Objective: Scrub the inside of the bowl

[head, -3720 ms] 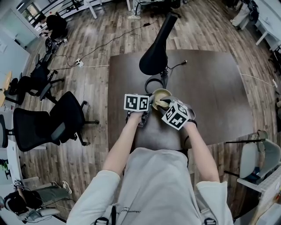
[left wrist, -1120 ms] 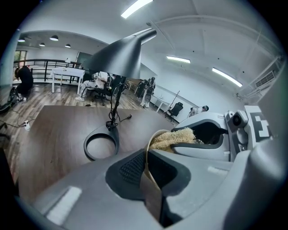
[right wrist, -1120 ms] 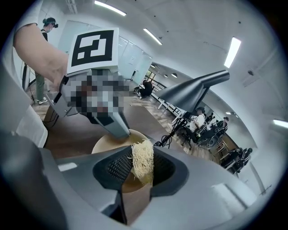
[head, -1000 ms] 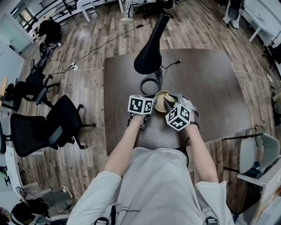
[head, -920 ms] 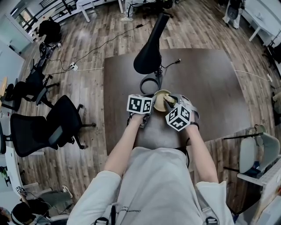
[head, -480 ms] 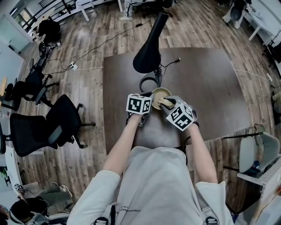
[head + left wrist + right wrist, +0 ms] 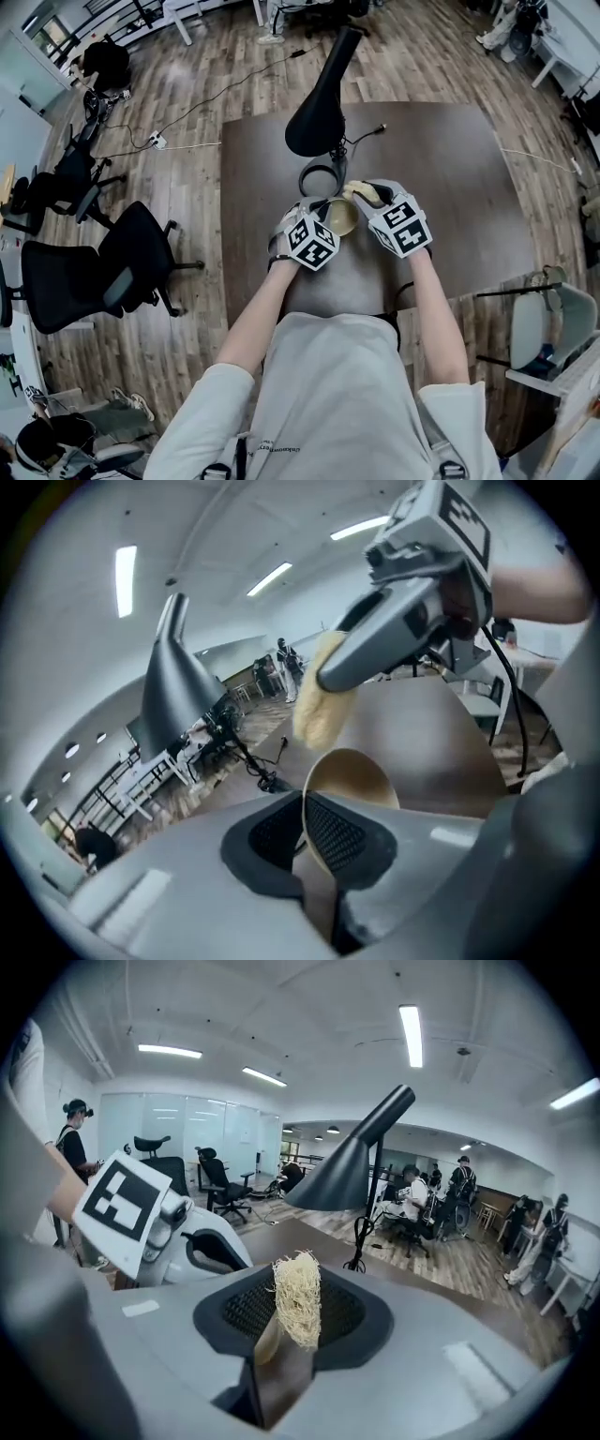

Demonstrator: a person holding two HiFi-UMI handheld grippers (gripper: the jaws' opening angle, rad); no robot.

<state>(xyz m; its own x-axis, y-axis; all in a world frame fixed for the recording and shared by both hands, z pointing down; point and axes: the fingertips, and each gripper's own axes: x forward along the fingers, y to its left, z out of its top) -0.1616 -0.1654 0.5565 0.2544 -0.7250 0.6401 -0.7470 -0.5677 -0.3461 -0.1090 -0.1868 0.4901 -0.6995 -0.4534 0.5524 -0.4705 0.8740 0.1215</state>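
Note:
A small tan bowl [image 7: 340, 218] is held over the dark table [image 7: 450, 159], near its front edge. My left gripper [image 7: 326, 221] is shut on its rim; in the left gripper view the bowl [image 7: 354, 778] stands on edge between the jaws. My right gripper [image 7: 366, 195] is shut on a pale yellow fibre scrubber [image 7: 360, 191], which hangs just beyond the bowl and outside it. In the right gripper view the scrubber [image 7: 298, 1307] sticks up between the jaws. The scrubber [image 7: 319, 705] hangs above the bowl's rim in the left gripper view.
A black desk lamp [image 7: 319, 103] with a ring base [image 7: 318, 178] stands just beyond the bowl, its cable [image 7: 373, 139] trailing across the table. Black office chairs [image 7: 103, 267] stand on the wooden floor at the left. Several people are in the room behind.
The right gripper has lifted the scrubber out of the bowl and away from me. The left gripper has turned and shifted right, tipping the bowl with it.

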